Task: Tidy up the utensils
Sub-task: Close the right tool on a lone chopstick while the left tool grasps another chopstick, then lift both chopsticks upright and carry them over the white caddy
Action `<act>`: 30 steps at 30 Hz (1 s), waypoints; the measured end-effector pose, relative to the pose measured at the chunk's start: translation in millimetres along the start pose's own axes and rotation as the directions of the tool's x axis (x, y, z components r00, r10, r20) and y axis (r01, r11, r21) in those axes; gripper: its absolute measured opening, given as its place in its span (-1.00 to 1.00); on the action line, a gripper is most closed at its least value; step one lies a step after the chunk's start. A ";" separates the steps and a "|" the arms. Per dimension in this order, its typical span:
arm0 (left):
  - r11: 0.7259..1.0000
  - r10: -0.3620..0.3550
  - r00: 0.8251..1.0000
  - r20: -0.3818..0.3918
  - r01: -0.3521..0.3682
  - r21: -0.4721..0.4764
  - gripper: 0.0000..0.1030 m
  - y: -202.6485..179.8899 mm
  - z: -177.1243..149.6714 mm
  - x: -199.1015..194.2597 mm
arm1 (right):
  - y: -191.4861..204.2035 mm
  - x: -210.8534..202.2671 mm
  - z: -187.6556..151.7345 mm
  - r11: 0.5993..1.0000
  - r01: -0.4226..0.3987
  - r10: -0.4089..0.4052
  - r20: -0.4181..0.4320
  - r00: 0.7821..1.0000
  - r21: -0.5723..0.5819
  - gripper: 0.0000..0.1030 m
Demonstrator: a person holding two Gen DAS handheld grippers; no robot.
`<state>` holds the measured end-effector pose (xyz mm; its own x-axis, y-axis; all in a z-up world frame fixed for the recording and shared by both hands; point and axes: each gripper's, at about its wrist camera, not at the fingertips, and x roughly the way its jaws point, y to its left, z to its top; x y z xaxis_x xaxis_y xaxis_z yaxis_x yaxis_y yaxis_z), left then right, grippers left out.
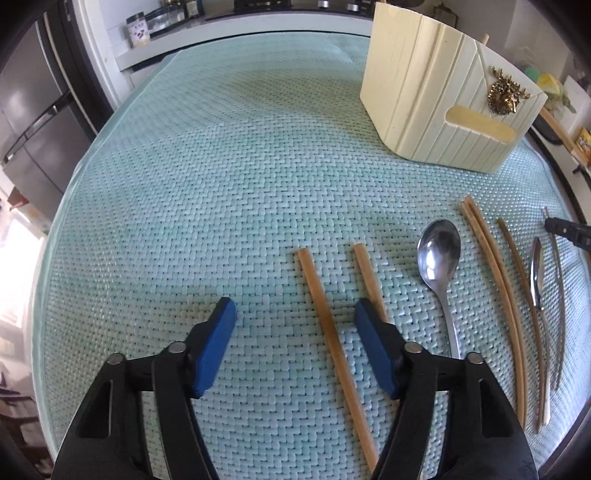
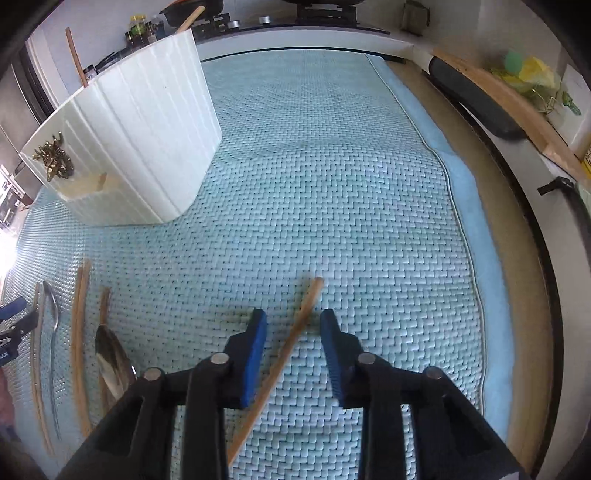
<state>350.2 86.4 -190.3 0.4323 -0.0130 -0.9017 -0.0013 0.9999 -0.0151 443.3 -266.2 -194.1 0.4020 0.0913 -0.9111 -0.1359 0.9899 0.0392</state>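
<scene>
My left gripper (image 1: 295,314) is open above the woven mat, with one wooden chopstick (image 1: 332,343) lying between its fingers and a second chopstick (image 1: 369,280) by the right finger. A metal spoon (image 1: 439,258), a chopstick pair (image 1: 495,273) and further utensils (image 1: 535,273) lie to the right. The cream utensil holder (image 1: 439,92) stands at the far right. My right gripper (image 2: 293,317) is open, straddling a single chopstick (image 2: 291,339) on the mat. The holder (image 2: 140,136) stands far left in the right wrist view, with a spoon (image 2: 110,365) and chopsticks (image 2: 79,332) at the left.
The light green woven mat (image 1: 221,166) covers the table. A counter with jars (image 1: 140,29) runs along the back. A blue cloth edge (image 2: 465,206), a black handle (image 2: 476,99) and a wooden board (image 2: 517,103) lie at the right. A fridge (image 1: 33,110) stands left.
</scene>
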 end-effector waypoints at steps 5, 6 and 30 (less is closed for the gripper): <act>1.000 -0.005 1.000 -0.005 0.005 0.010 -0.13 -8.3 3.2 -0.6 | 4.5 2.2 5.3 1.000 0.025 -0.025 -0.003 1.000 -0.004 -0.88; 1.000 -0.006 1.000 0.001 0.006 0.012 -0.33 -10.0 1.7 -1.6 | 5.0 3.0 5.1 1.000 0.025 -0.025 0.002 1.000 -0.003 -0.88; 0.978 -0.186 0.925 0.332 0.207 -0.028 -0.91 20.4 -20.6 -165.2 | 0.5 -196.5 -49.6 0.969 -0.242 0.238 0.468 0.851 -0.052 -0.88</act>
<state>260.2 108.8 -50.6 0.6995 -0.1957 -0.6873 0.0629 0.9749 -0.2136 319.3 -289.0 -35.4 0.7339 0.3638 -0.5737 -0.2759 0.9313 0.2376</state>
